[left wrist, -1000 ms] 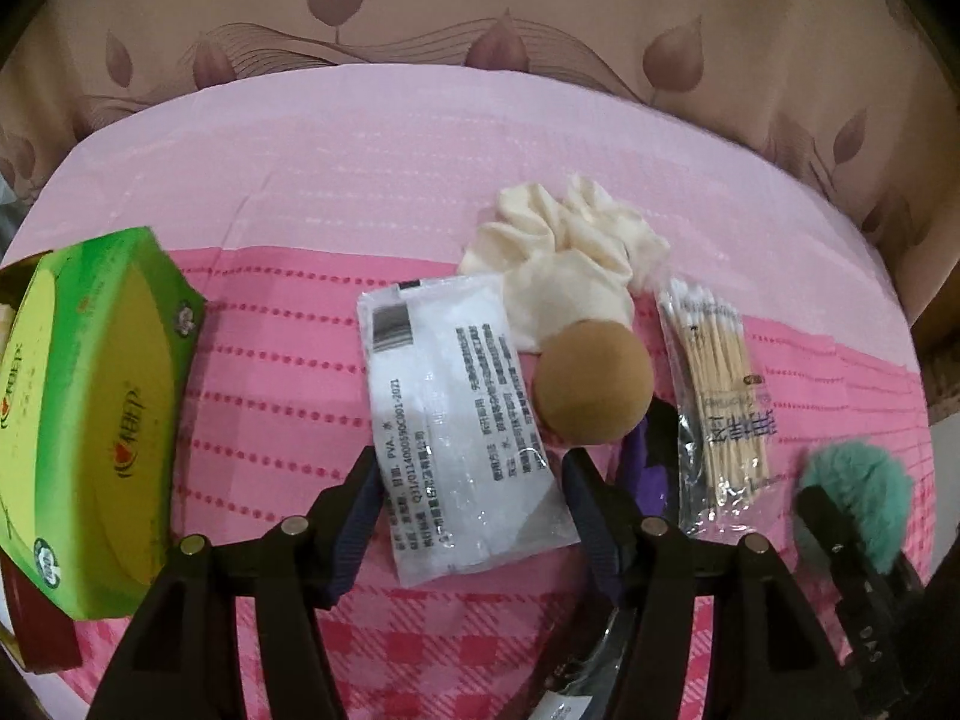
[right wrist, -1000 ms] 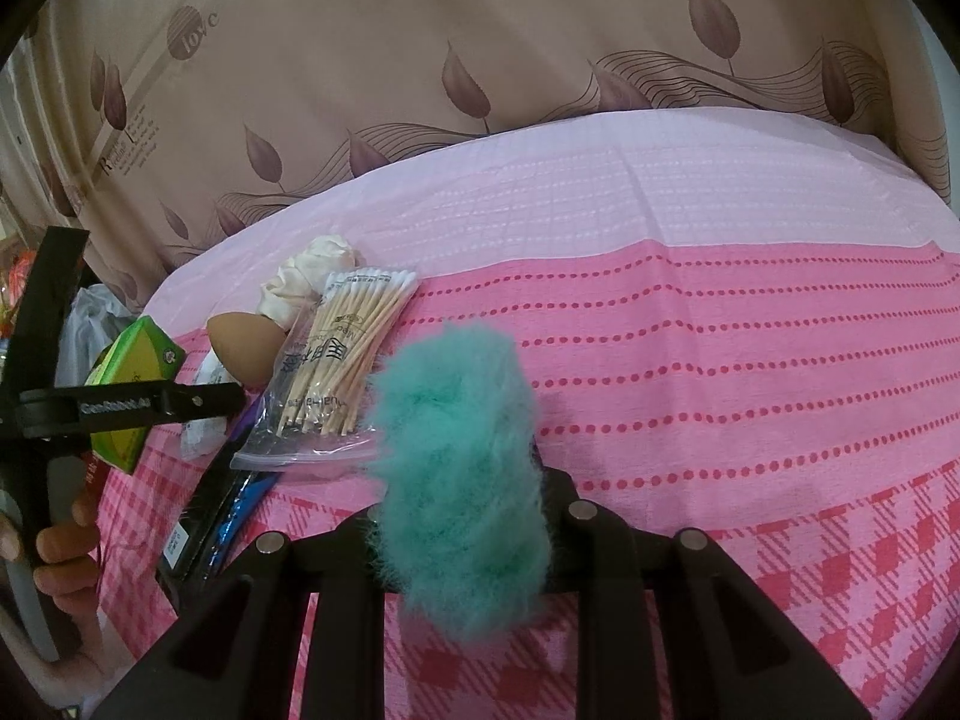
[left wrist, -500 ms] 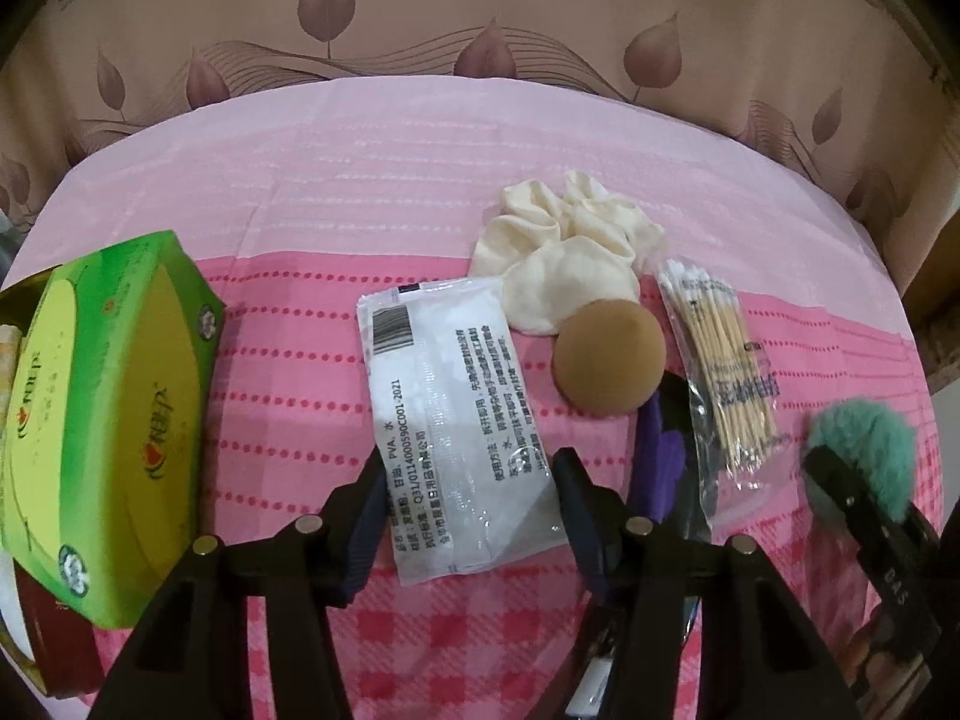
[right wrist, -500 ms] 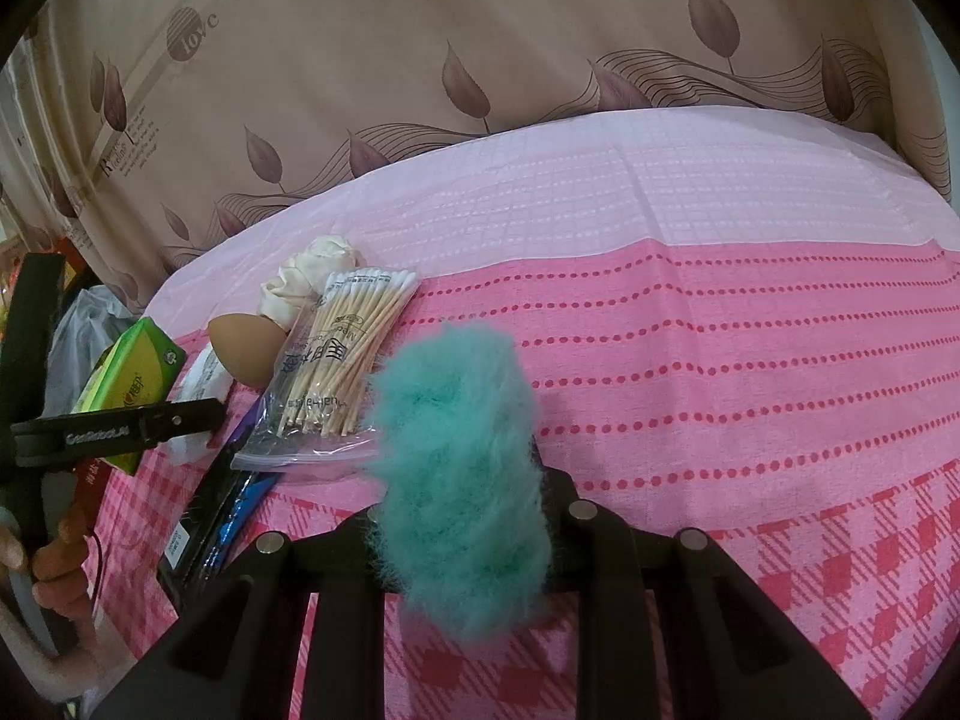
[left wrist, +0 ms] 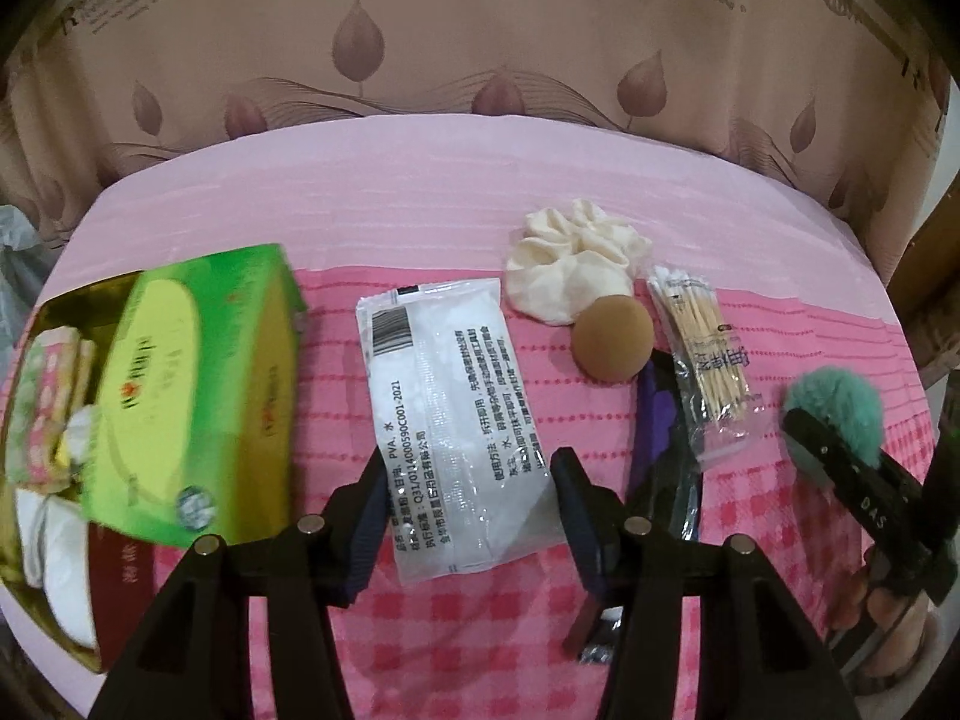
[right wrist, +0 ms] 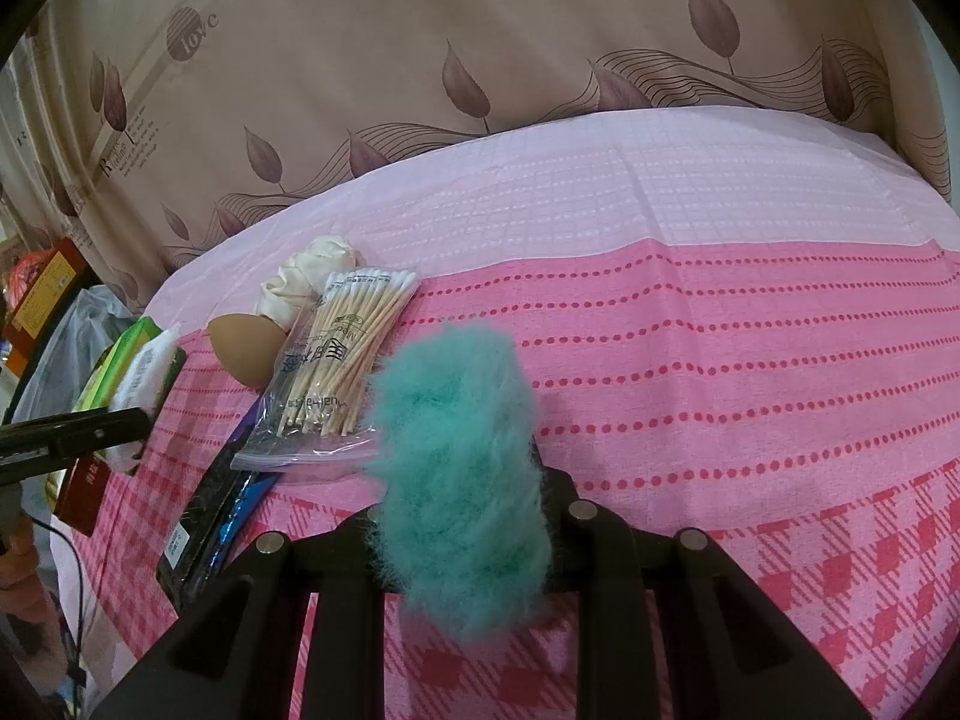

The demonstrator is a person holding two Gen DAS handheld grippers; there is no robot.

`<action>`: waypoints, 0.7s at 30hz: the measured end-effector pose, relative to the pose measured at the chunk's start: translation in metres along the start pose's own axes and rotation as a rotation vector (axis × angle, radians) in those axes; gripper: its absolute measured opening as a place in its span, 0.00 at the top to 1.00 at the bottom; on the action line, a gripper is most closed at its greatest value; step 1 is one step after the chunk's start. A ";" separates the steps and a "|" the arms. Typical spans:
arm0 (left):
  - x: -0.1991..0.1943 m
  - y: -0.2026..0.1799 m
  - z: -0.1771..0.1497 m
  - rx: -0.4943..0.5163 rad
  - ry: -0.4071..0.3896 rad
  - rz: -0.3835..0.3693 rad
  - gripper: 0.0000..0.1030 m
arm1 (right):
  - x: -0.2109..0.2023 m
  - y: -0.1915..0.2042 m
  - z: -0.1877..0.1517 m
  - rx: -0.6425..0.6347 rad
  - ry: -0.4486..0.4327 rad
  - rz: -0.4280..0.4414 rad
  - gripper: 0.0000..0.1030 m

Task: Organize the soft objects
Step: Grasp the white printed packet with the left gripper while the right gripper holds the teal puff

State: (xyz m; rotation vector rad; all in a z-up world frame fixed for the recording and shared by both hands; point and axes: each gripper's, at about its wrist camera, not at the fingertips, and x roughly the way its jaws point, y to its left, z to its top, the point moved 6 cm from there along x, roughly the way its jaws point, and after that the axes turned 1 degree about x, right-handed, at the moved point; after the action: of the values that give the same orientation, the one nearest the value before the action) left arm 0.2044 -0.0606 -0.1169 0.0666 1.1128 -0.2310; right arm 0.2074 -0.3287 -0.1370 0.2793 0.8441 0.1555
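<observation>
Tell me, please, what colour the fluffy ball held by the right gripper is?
Teal green; the fluffy ball shows best in the right wrist view.

Soft even light; fisheye edges, perhaps blurred

pink cloth (right wrist: 720, 312) with dotted stripes and checks, teal fluffy pompom (right wrist: 462, 480), cream scrunchie (left wrist: 570, 264), tan sponge (left wrist: 612, 336), bright green box (left wrist: 198, 384), beige leaf-print curtain (left wrist: 480, 42)

A pink cloth-covered table (left wrist: 420, 192) carries a white sachet (left wrist: 447, 414), cream scrunchie (left wrist: 570, 264), tan sponge (left wrist: 612, 345) and cotton-swab bag (left wrist: 705, 348).
</observation>
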 end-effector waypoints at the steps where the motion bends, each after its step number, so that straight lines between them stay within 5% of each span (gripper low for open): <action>1: -0.004 0.003 -0.001 0.001 -0.001 0.006 0.48 | 0.000 0.000 0.000 0.000 0.000 0.000 0.79; 12: -0.050 0.048 -0.013 -0.006 -0.042 0.061 0.48 | 0.000 -0.001 0.000 -0.001 0.000 -0.001 0.79; 21: -0.079 0.120 -0.007 -0.065 -0.089 0.171 0.48 | 0.000 -0.002 -0.001 -0.005 0.000 -0.006 0.79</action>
State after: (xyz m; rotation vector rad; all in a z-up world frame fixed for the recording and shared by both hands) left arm 0.1912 0.0694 -0.0569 0.0925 1.0191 -0.0448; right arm 0.2066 -0.3304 -0.1382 0.2720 0.8444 0.1514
